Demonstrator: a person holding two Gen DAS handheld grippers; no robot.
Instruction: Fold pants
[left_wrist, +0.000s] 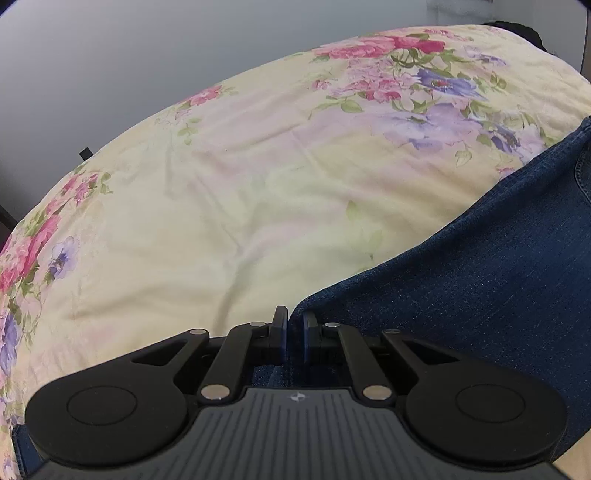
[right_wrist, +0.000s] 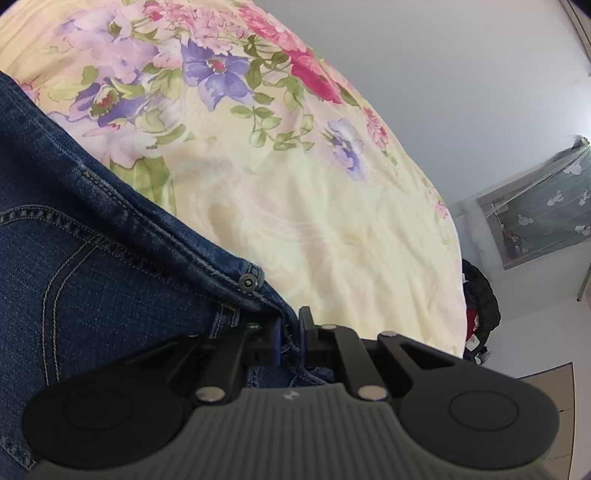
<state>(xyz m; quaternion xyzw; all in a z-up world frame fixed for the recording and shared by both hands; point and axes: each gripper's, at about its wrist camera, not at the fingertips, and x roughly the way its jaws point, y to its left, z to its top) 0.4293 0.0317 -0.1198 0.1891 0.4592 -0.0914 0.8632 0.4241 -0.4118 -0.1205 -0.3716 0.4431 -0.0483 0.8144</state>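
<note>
Left wrist view: my left gripper (left_wrist: 294, 326) is closed on a corner of the jeans (left_wrist: 480, 266); the denim runs off to the right over the floral bedspread (left_wrist: 240, 177).

Right wrist view: my right gripper (right_wrist: 290, 334) is clamped on the waistband (right_wrist: 155, 225) edge, just beside a metal rivet (right_wrist: 248, 282); the jeans fill the left, the bedspread lies beyond.

Pants (left_wrist: 480, 266) lie on bedspread (left_wrist: 240, 177). Left wrist view: pants fill lower right, bedspread spreads left and behind; left gripper (left_wrist: 295, 328) pinches the pants' edge at bottom centre. Right wrist view: pants on left, bedspread to the right; right gripper (right_wrist: 290, 334) clamps the waistband, rivet (right_wrist: 247, 282) just behind it.
</note>
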